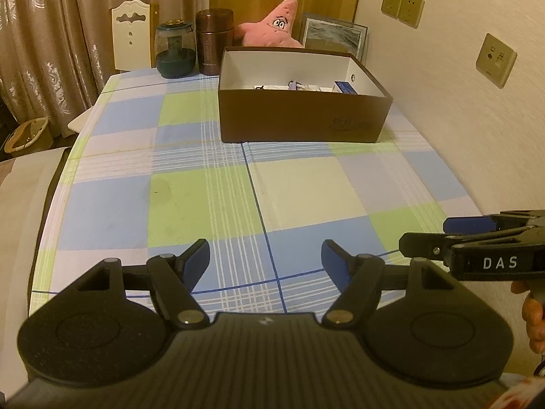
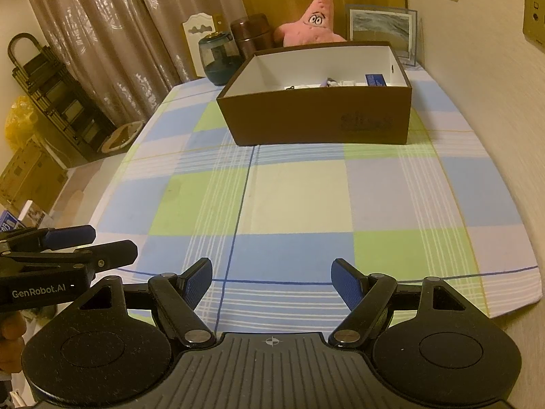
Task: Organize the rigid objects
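A brown cardboard box with a white inside stands open at the far side of the checked tablecloth; it also shows in the right wrist view. Several small items lie inside it, among them a blue packet and white pieces. My left gripper is open and empty, low over the near table edge. My right gripper is open and empty beside it, and shows from the side in the left wrist view. The left gripper shows at the left of the right wrist view.
Behind the box stand a pink star plush, a brown canister, a dark glass jar and a framed picture. A white chair back is at the far left. The wall runs along the right.
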The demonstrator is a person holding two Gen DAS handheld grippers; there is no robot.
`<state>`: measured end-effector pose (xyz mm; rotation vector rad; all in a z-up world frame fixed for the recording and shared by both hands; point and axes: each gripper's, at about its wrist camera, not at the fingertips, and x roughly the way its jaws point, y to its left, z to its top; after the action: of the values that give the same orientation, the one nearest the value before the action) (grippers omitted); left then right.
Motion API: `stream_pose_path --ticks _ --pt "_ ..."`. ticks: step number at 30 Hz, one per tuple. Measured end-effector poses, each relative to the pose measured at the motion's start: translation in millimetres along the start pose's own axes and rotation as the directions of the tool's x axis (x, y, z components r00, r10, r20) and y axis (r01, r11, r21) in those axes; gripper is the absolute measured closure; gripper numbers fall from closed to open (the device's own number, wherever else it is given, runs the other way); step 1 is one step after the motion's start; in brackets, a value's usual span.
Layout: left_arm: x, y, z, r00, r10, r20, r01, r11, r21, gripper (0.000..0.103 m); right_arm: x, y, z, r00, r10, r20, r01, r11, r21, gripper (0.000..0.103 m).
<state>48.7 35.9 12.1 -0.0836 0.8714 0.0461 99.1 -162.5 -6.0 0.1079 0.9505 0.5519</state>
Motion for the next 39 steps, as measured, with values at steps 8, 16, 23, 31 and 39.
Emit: stream_pose_path --ticks 8,16,23,31,39 --pt "0.0 -1.7 0.3 1.0 -0.001 0.004 0.001 1.0 0.001 0.033 -0.5 -1.2 0.5 1.0 0.002 0.001 -0.002 1.0 0.002 0.026" --pt "0.5 -4.1 1.6 1.0 -0.004 0.006 0.004 1.0 0.006 0.033 -3.2 -2.9 0.3 1.0 0.002 0.004 -0.002 1.0 0.002 0.026" --pt "0.7 -3.2 1.6 1.0 -0.005 0.007 0.005 1.0 0.006 0.033 -3.5 -3.0 0.4 1.0 0.001 0.004 -0.001 1.0 0.002 0.026" --pt "1.1 -4.6 2.0 1.0 -0.008 0.009 0.008 1.0 0.009 0.033 -3.3 -2.6 0.2 1.0 0.001 0.004 -0.001 1.0 0.002 0.026" --pt "0.9 -4.5 2.1 1.0 -0.01 0.01 0.01 1.0 0.01 0.033 -3.7 -3.3 0.2 1.0 0.002 0.004 -0.002 1.0 0.002 0.026"
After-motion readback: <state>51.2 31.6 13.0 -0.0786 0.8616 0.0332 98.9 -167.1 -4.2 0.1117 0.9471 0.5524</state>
